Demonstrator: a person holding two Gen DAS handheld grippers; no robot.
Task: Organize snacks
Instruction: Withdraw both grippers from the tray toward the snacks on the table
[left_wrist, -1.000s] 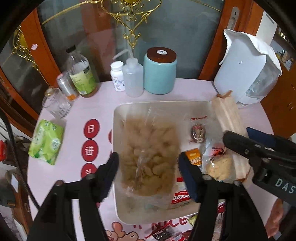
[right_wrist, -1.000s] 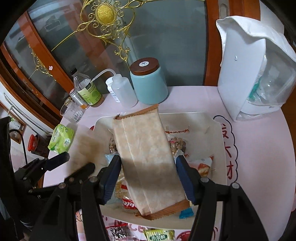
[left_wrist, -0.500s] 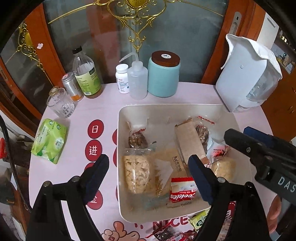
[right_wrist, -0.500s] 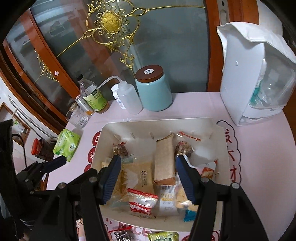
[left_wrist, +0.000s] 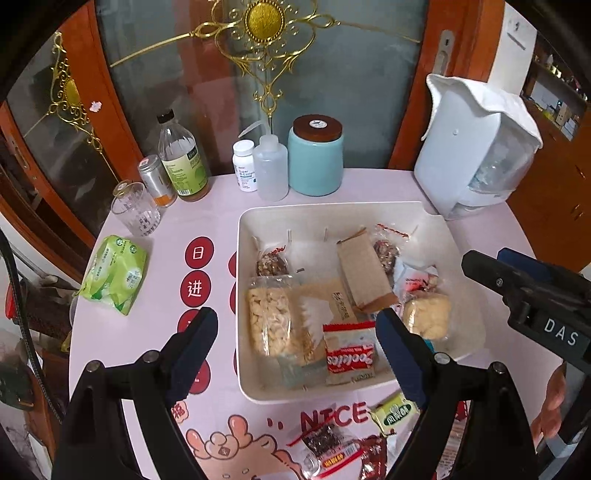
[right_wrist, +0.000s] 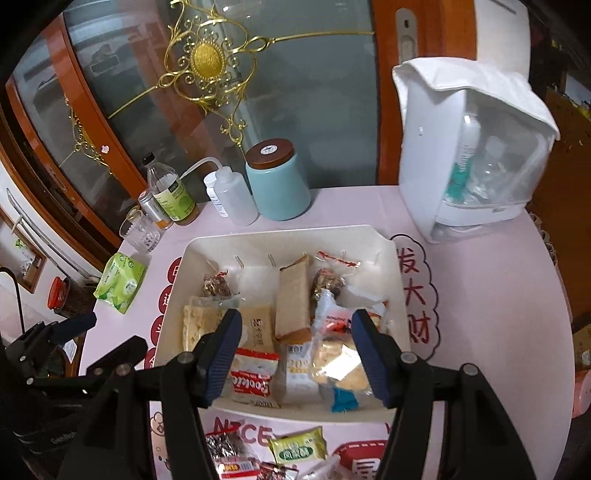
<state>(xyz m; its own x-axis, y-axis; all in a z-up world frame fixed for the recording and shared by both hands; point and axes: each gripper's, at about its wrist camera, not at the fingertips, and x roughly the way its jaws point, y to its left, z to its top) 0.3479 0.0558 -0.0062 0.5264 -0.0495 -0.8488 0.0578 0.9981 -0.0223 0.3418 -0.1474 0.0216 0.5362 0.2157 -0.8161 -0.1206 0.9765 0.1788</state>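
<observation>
Both tools hang above the near side of the tray (left_wrist: 436, 212), nothing in either one. Left tool (left_wrist: 295, 339) gapes wide, jaws straddling the tray's near-left part, over the puff bag (left_wrist: 267, 319) and the red-and-white pack (left_wrist: 349, 354). Right tool (right_wrist: 295, 339) is spread just as wide, empty, over the near middle of the tray (right_wrist: 397, 266), with the red-and-white pack (right_wrist: 253, 376) and a crumpled clear bag (right_wrist: 341, 363) below it.

Inside the tray the snacks crowd the near half: brown pack (left_wrist: 364, 275) lies slanted in the middle, nut bag (left_wrist: 271, 264) to the far left, another nut bag (left_wrist: 386, 254) tucked against the brown pack's right side. The far strip along the back wall is bare tray floor.

On the bench (left_wrist: 207, 218), loose snacks sit just off the tray's near edge: a green sachet (left_wrist: 393, 411) and a dark packet (left_wrist: 323, 441). Green tissue pack (left_wrist: 114, 275) lies well apart to the left, open pink bench between it and the tray. Teal jar (left_wrist: 316, 158), bottles and glass line the back edge; the white appliance (left_wrist: 476, 147) stands close by the tray's far-right corner
</observation>
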